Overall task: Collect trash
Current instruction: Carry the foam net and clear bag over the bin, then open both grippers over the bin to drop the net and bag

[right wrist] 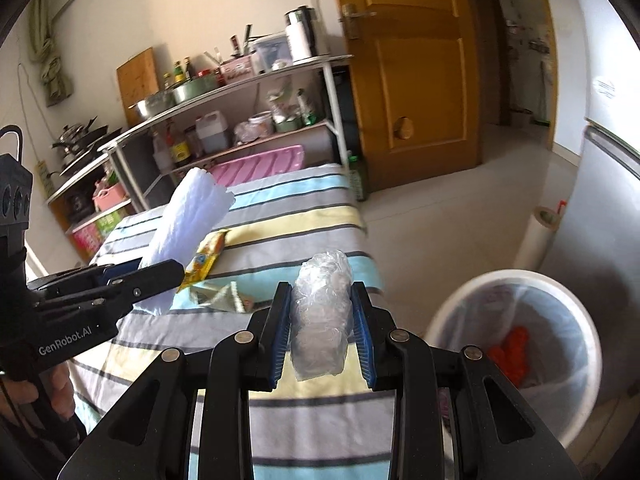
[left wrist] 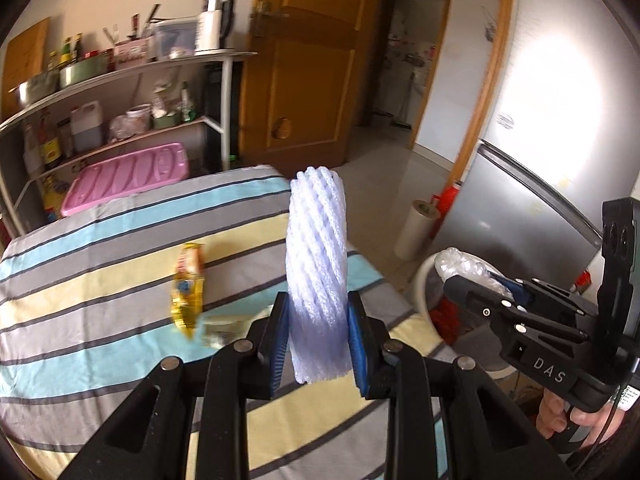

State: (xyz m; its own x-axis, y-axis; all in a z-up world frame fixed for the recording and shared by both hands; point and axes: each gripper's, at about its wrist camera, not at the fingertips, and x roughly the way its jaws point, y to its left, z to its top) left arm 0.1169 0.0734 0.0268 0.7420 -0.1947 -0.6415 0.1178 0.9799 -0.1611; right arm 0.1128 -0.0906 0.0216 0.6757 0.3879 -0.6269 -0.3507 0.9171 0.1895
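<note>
My left gripper (left wrist: 318,320) is shut on a white foam net sleeve (left wrist: 316,248), which stands upright between the blue pads; from the right wrist view the same sleeve (right wrist: 188,224) sticks up at the left. My right gripper (right wrist: 322,320) is shut on a crumpled clear plastic wad (right wrist: 320,312), also seen as a wad (left wrist: 464,268) over the bin's edge in the left wrist view. A white trash bin (right wrist: 472,312) with a liner and red scraps stands on the floor to the right. On the striped table (left wrist: 100,280) lie a yellow snack wrapper (left wrist: 188,288) and a crumpled green wrapper (right wrist: 220,296).
Behind the table stand shelves (left wrist: 120,72) crowded with pots, bottles and a pink lid (left wrist: 128,180). A wooden door (left wrist: 304,80) is open toward a hallway. A silver fridge (left wrist: 520,208) and a paper roll (left wrist: 416,232) stand by the bin. A hand (left wrist: 560,416) holds the right gripper's handle.
</note>
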